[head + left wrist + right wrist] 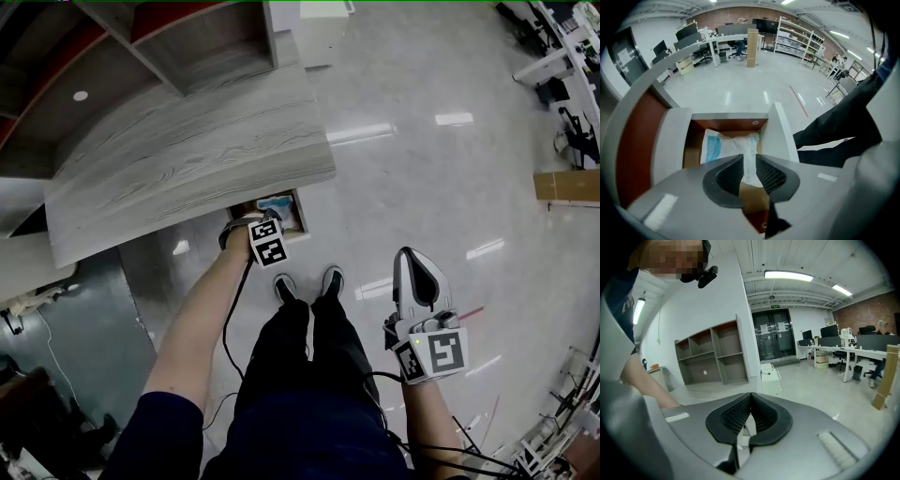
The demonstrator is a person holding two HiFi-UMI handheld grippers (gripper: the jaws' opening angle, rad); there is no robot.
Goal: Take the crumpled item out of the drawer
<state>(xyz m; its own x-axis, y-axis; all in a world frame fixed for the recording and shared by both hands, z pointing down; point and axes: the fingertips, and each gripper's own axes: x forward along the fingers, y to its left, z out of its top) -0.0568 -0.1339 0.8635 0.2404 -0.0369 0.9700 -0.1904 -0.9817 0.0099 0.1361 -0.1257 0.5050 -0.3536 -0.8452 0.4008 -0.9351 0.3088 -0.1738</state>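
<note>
The drawer (299, 204) stands open under the desk edge, and a crumpled white bag with blue print (277, 208) lies in it. In the left gripper view the bag (724, 145) fills the drawer (782, 133) between its pale side walls. My left gripper (749, 163) reaches down into the drawer, its jaws shut on a fold of the bag. From the head view my left gripper (263, 228) sits over the drawer's front. My right gripper (411, 261) hangs over the floor to the right, away from the drawer. Its jaws (749, 404) are shut with nothing between them.
A wood-grain desk top (187, 164) overhangs the drawer, with a shelf unit (178, 37) behind it. The person's legs and shoes (305, 286) stand just before the drawer. A white cabinet (771, 378) and a cardboard box (567, 186) stand farther off on the glossy floor.
</note>
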